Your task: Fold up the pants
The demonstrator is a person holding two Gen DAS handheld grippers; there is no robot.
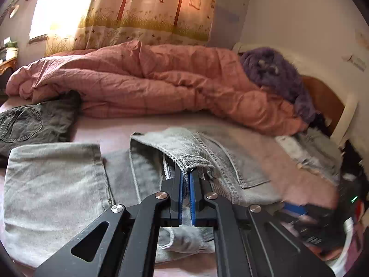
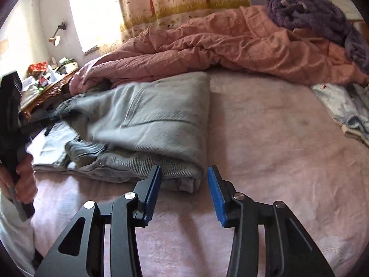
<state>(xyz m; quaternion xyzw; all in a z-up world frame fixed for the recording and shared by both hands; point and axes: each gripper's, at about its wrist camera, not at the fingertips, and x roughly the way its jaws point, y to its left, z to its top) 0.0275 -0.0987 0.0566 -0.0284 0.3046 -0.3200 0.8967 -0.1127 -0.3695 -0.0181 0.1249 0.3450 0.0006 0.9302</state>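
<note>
While the left gripper point(image 1: 186, 173) is clamped on a hemmed edge of the grey pants point(image 1: 57, 184), its blue pads point(image 1: 192, 198) are pressed almost together, with a sliver of denim seen between them near the tips. That pinched edge is raised off the layers under it. Below and to both sides of this tool, the pants are spread over the pink sheet point(image 1: 110, 131); a flat fold lies to its left and a stitched seam runs off to its right. Beyond its tips, a crumpled pink quilt point(image 1: 143, 80) is heaped across the bed, and a purple blanket point(image 1: 272, 71) is piled at the quilt's right end. Far to the left, a second dark pair point(image 1: 30, 124) is seen lying flat against the quilt.

From the right wrist, the right gripper point(image 2: 183, 173) is seen with its jaws standing apart, and nothing is pressed by either pad. Its left fingertip point(image 2: 155, 180) is set just over the near corner of the folded pants point(image 2: 150, 115), while the right one hangs over bare sheet point(image 2: 265, 138). Whether the left pad touches the cloth cannot be told. The bundle lies ahead and to the left of this tool. At the far left, a hand point(image 2: 22, 180) is wrapped round a black handle.
</note>
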